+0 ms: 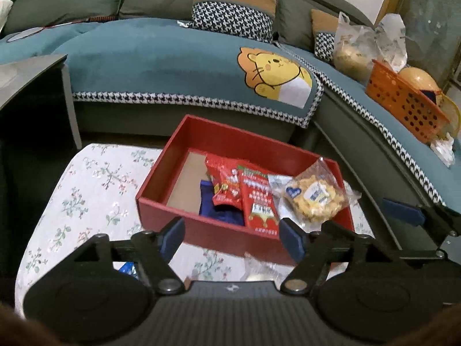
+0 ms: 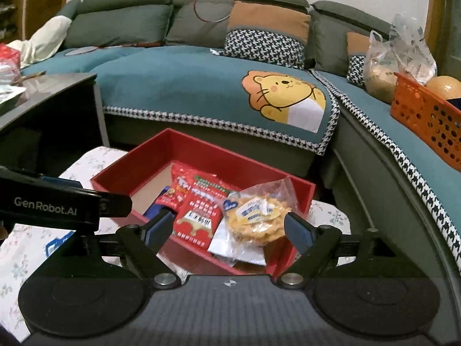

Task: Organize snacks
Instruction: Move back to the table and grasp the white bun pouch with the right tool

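A red box (image 1: 161, 199) sits on the flower-print bench (image 1: 86, 201) and holds the snacks: a clear bag of yellow cookies (image 1: 315, 199) leans at its right end, two red packets (image 1: 245, 193) lie overlapping in the middle, and a dark blue packet (image 1: 222, 214) lies under them toward the left, with bare cardboard floor beyond. In the right wrist view the same cookies (image 2: 255, 219) and red packets (image 2: 198, 204) lie ahead of the right gripper (image 2: 229, 230), whose fingers (image 2: 299, 230) stand wide apart with nothing between them; the cookie bag shows in the gap between the tips, lower down in the box. The left gripper (image 1: 236, 235) hangs over the box's near wall, its fingers (image 1: 173, 233) likewise spread and empty, the taller red packet just past the gap. A blue-printed wrapper (image 1: 128, 268) and a clear one (image 1: 256, 268) lie on the bench on the near side of the box, under that gripper. Behind the box runs a teal-covered sofa (image 1: 161, 63) with a lion cartoon (image 1: 273, 75), and an orange basket (image 1: 403, 103) sits on its right stretch beside plastic bags (image 1: 354, 52).
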`<state>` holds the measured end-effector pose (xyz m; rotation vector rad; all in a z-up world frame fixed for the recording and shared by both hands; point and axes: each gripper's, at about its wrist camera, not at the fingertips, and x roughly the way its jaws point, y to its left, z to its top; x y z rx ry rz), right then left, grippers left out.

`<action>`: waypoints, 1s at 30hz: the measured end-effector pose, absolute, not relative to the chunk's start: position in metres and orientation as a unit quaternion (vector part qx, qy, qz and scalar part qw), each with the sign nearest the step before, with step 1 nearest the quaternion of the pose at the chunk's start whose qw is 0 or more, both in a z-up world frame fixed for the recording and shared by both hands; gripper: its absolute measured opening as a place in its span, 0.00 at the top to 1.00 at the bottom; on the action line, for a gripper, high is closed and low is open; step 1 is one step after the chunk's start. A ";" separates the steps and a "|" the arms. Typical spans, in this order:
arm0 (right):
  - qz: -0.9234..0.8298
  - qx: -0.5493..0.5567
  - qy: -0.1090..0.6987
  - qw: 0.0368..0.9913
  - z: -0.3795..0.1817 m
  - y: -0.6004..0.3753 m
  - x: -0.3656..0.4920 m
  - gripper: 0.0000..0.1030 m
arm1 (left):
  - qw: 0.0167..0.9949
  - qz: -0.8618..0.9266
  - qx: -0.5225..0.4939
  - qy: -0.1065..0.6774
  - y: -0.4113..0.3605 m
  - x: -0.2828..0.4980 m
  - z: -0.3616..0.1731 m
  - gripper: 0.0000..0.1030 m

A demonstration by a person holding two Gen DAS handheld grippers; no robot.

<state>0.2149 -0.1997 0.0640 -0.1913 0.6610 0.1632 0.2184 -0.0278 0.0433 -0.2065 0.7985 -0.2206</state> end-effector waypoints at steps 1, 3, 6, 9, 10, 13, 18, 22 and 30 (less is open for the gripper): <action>0.083 -0.095 0.326 0.937 0.063 -0.199 0.212 0.14 | 0.909 -0.105 -0.099 0.391 -0.026 0.216 0.042 0.22; 0.091 -0.088 0.336 0.933 0.062 -0.198 0.209 0.14 | 0.905 -0.104 -0.100 0.399 -0.023 0.213 0.039 0.22; 0.103 -0.075 0.353 0.927 0.058 -0.196 0.205 0.14 | 0.900 -0.106 -0.105 0.409 -0.017 0.208 0.035 0.22; 0.111 -0.052 0.384 0.915 0.049 -0.195 0.204 0.14 | 0.898 -0.103 -0.099 0.415 -0.012 0.203 0.031 0.22; 0.112 -0.039 0.399 0.909 0.044 -0.194 0.205 0.14 | 0.898 -0.101 -0.098 0.417 -0.009 0.202 0.030 0.21; 0.104 -0.005 0.437 0.894 0.029 -0.194 0.212 0.14 | 0.894 -0.098 -0.108 0.423 -0.002 0.201 0.027 0.21; 0.095 0.047 0.480 0.871 0.004 -0.190 0.223 0.14 | 0.887 -0.096 -0.124 0.435 0.008 0.201 0.021 0.21; 0.091 0.041 0.491 0.865 -0.009 -0.177 0.227 0.15 | 0.879 -0.094 -0.125 0.451 0.010 0.199 0.011 0.20; 0.108 0.010 0.504 0.857 -0.027 -0.165 0.233 0.31 | 0.862 -0.089 -0.144 0.478 0.014 0.192 -0.005 0.17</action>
